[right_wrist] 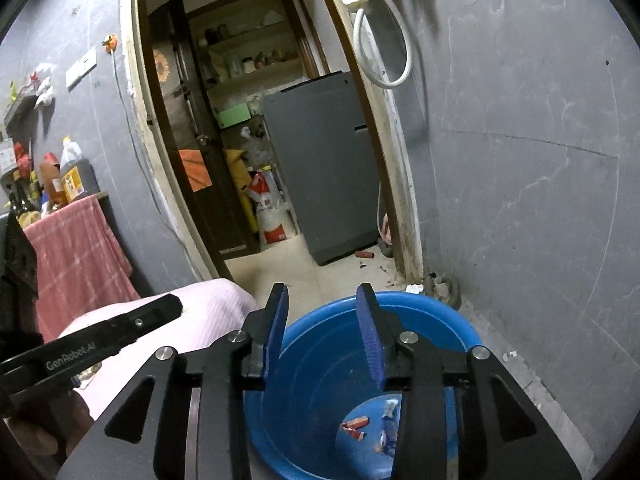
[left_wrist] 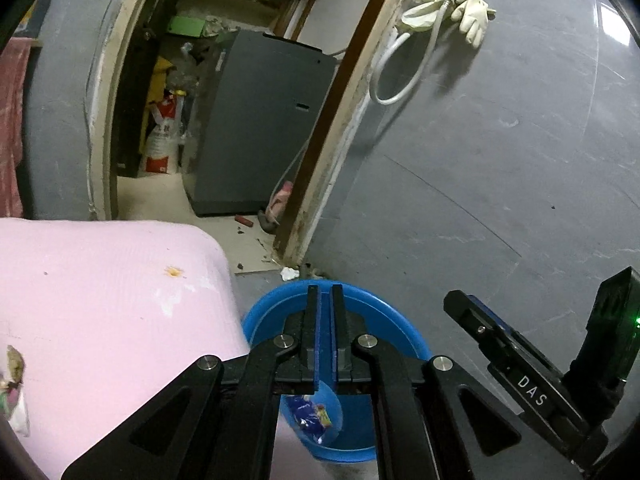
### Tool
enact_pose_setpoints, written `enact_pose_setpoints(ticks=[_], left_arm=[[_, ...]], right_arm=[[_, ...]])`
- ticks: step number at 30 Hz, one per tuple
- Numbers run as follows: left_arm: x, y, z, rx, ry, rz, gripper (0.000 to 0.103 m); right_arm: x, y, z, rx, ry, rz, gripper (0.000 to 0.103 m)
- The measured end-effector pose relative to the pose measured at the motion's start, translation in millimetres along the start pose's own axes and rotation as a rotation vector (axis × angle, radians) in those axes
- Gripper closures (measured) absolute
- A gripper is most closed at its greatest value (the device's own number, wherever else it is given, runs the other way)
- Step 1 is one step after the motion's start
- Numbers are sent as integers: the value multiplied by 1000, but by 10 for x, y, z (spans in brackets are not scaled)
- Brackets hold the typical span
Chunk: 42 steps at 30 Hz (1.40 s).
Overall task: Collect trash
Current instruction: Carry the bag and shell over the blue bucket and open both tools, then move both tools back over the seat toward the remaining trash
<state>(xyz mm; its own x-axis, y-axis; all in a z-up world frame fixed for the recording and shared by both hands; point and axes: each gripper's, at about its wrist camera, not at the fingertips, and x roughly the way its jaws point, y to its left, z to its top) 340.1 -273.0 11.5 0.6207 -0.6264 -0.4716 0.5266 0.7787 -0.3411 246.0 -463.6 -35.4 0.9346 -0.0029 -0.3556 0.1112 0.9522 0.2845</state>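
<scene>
Now both tools hang over the round blue plastic bucket (right_wrist: 440,332) (it catches trash). Left hand-held gripper (left_wrist: 325,296) is pinched together, empty; right hand-held gripper (right_wrist: 322,300) stands apart. Wrappers (right_wrist: 356,426) lie inside.

The left hand-held gripper (left_wrist: 325,294) covers part of the blue basin (left_wrist: 394,322) and the wrapper (left_wrist: 310,416) in it, the right hand-held gripper (right_wrist: 322,300) hides some scraps (right_wrist: 354,424) at the bottom, and the packet (left_wrist: 14,392) on the pink bench (left_wrist: 100,280) is cut off by the picture edge.
</scene>
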Motion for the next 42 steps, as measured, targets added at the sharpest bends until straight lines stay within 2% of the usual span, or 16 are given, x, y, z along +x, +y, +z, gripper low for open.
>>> enact_pose_setpoints(ticks=[2,4,6,10,11,12,13,18,21,22,31,38,42], left_arm=[[-56,8,-16,5,-9,12,96],[-125,34,-12,7,-22,22,90],[-226,73,-12,7,-44,37,75],[-458,160,23,-3,-92,65,65],[-525,183,38,-2,-104,77,59],[-611,214,55,1,-121,95,51],[-706,248,71,1,-143,114,47],[-1163,401,106,-10,-247,197,16],[-1426,472,103,-13,-308,249,6],[-1511,496,106,-12,-326,265,5],[-2182,674,26,21,-436,386,2],[-2546,926,-77,12,-461,464,2],[-2657,1142,-182,2,-440,527,2]], right_arm=[[-10,5,15,-1,-9,1,66],[-43,34,33,-6,-22,1,58],[-81,63,56,-9,-39,5,53],[-193,188,127,-28,-85,23,46],[-218,219,143,-31,-96,28,44],[-261,269,168,-36,-112,36,37],[-280,315,191,-39,-123,42,29],[-447,597,278,-82,-192,83,18],[-531,758,310,-99,-228,113,6],[-551,809,316,-104,-237,122,0],[-763,1417,309,-188,-327,222,0],[-836,1831,219,-241,-356,314,0],[-787,2020,146,-269,-342,333,0]])
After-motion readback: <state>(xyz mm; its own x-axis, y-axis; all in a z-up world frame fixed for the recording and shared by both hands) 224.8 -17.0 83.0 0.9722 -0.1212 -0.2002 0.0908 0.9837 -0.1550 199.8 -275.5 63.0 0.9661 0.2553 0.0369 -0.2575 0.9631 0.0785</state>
